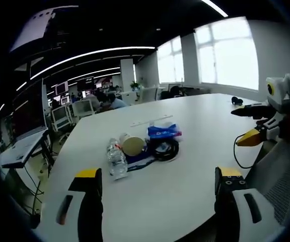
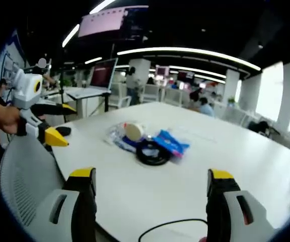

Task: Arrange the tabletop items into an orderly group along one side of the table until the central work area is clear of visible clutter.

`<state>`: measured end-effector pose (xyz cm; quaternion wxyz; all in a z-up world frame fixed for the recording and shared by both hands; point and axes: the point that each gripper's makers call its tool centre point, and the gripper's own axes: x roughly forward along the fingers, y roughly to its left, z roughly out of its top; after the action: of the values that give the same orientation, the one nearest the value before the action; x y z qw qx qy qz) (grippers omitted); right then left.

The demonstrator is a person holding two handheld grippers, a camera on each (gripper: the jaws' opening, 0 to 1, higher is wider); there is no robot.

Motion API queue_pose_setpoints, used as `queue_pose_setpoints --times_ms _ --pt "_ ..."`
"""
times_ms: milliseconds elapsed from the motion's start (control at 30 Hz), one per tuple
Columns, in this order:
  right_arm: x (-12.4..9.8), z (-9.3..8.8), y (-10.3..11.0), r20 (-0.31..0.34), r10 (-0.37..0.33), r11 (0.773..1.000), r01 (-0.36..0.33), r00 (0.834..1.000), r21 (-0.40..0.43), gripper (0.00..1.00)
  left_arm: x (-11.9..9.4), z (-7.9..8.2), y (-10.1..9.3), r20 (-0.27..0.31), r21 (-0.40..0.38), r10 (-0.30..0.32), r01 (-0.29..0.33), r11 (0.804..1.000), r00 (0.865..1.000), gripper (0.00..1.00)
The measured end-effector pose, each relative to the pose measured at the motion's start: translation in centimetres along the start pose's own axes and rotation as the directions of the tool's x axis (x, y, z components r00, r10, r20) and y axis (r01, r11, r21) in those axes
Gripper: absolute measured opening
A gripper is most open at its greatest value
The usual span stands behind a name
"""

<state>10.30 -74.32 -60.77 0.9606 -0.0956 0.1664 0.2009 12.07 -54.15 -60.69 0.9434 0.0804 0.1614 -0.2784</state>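
The white table [image 1: 185, 166] carries one huddle of clutter mid-surface: black cable coil [image 2: 152, 151], blue packet [image 2: 170, 141], water bottle [image 1: 116, 159], paper cup [image 1: 132, 144]. My left tongs [image 1: 157, 184] and right tongs [image 2: 150, 186] hang spread, empty, the cluster ahead of both; neither looks nearer.

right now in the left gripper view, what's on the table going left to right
plastic bottle → paper cup → black cable coil, with the blue packet just behind it → right gripper at the far right.

Both tongs [image 1: 160, 189] [image 2: 151, 189]: black jaws, yellow tips, white-grey housings
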Motion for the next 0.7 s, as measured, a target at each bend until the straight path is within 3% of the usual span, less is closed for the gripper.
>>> queue_pose_setpoints --times_ms 700 --pt "-0.03 0.36 -0.1 0.021 -0.004 1.0 0.004 1.0 -0.004 0.87 -0.08 0.09 0.17 0.004 0.007 0.007 -0.007 1.0 1.0 0.93"
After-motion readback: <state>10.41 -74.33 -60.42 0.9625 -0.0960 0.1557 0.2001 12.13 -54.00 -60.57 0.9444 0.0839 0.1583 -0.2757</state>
